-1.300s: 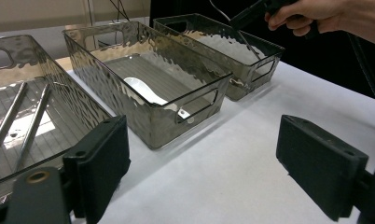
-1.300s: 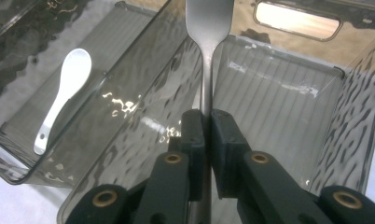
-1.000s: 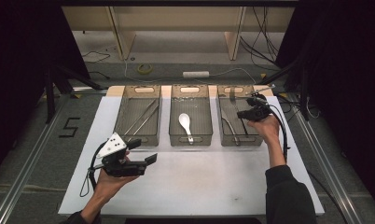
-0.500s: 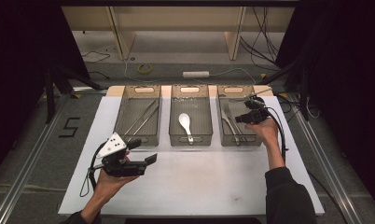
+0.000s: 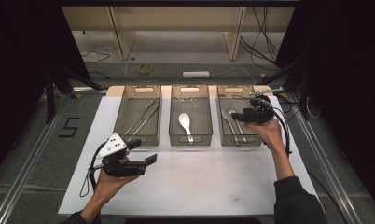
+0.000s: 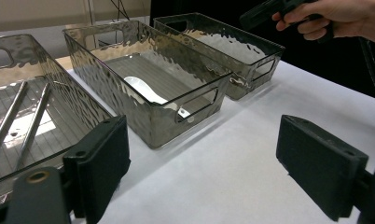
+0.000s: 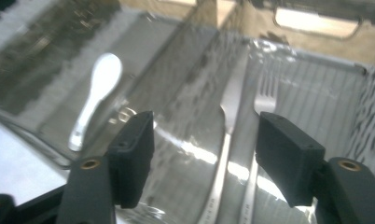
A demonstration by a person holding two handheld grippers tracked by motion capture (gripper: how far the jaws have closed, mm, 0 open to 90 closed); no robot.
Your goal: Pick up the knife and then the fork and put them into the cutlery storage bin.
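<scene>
Altogether, three clear, ripple-walled plastic bins sit in a row on the white table (image 5: 213,186). Two thin metal rods lie in the left bin (image 5: 140,116), one white, smooth spoon (image 5: 185,125) in the middle bin (image 5: 190,116), and two shiny steel forks (image 7: 241,140) side by side in the right bin (image 5: 237,119). Over the forks hovers the right gripper (image 5: 239,115), its black jaws just opened wide, gripping nothing. Nearer the table's front edge, the left gripper (image 5: 146,151) is spread and empty.

Only readable mark: "5" (image 5: 70,127) on floor, left of table (image 5: 213,186).
</scene>
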